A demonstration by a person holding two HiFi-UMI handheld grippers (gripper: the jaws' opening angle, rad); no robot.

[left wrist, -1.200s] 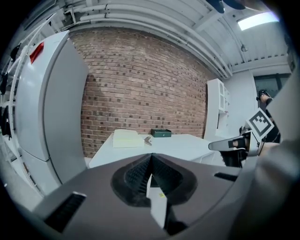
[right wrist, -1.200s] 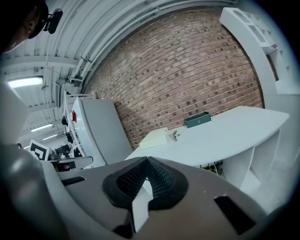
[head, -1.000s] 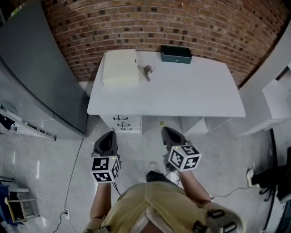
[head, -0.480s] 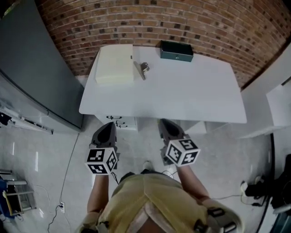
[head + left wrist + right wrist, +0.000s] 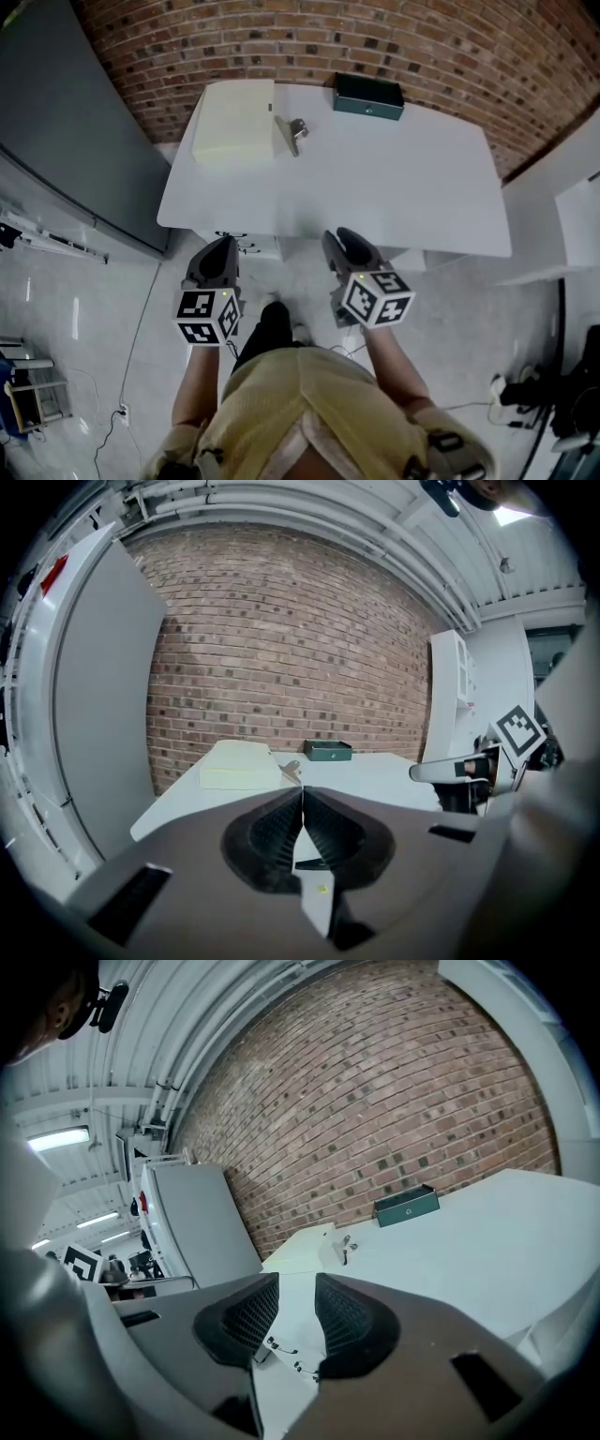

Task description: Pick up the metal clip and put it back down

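Observation:
The metal clip (image 5: 292, 131) lies on the white table (image 5: 375, 187) near its far left, just right of a flat cream box (image 5: 234, 122). It also shows small in the left gripper view as the clip (image 5: 291, 770) and in the right gripper view as the clip (image 5: 346, 1246). Both grippers hang in front of the table's near edge, far short of the clip. My left gripper (image 5: 223, 244) has its jaws pressed together with nothing held (image 5: 302, 791). My right gripper (image 5: 343, 236) has a narrow gap between its jaws and is empty (image 5: 297, 1283).
A dark green box (image 5: 368, 96) sits at the table's far edge by the brick wall (image 5: 422, 47). A tall grey cabinet (image 5: 66, 141) stands at the left. A drawer unit (image 5: 246, 247) sits under the table. White shelving (image 5: 577, 202) is at the right.
The person has stepped closer to the table. Both grippers have moved forward to its near edge. The jaws have not changed, and the clip has not moved.

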